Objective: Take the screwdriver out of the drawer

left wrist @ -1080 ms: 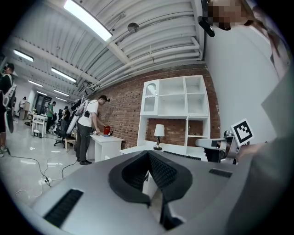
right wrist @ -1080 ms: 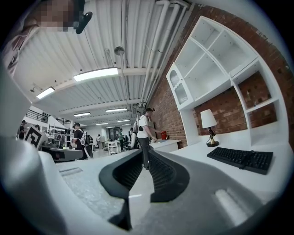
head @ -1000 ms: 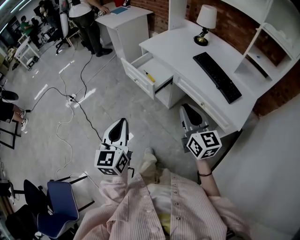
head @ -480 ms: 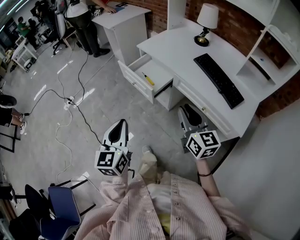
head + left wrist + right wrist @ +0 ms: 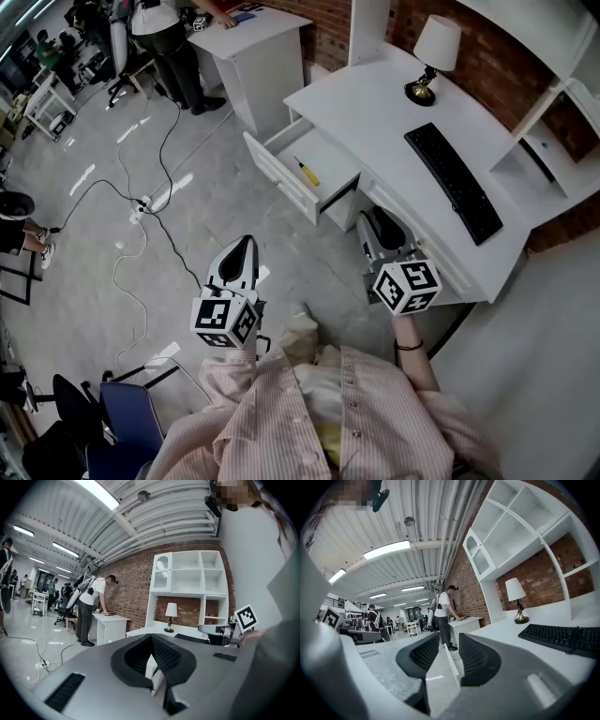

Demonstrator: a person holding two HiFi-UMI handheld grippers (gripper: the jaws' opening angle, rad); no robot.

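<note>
Desk [image 5: 375,103] and brick wall are seen at the upper right of the head view, with a keyboard [image 5: 457,183] and a lamp [image 5: 433,58] placed on the top. The drawer [image 5: 323,155] on the desk's left side is found already pulled out, so this part of the task can be counted as done. Both grippers are held low in front of the person, well apart from the drawer. The left gripper [image 5: 242,251] is pointed over the floor; its fingers are brought together at the tips and nothing is clamped between them. The right gripper [image 5: 377,223] is held just beside the desk's front edge; its jaws are opening, a clear gap is seen between the pads, and nothing is caught in it. The screwdriver [image 5: 307,172], with a yellow handle, is seen lying inside the drawer, near its middle, and is touched by nothing. The task is judged to be at an early stage: the drawer must be reached, the screwdriver must be gripped, most likely by the right gripper, and it must be lifted out.
</note>
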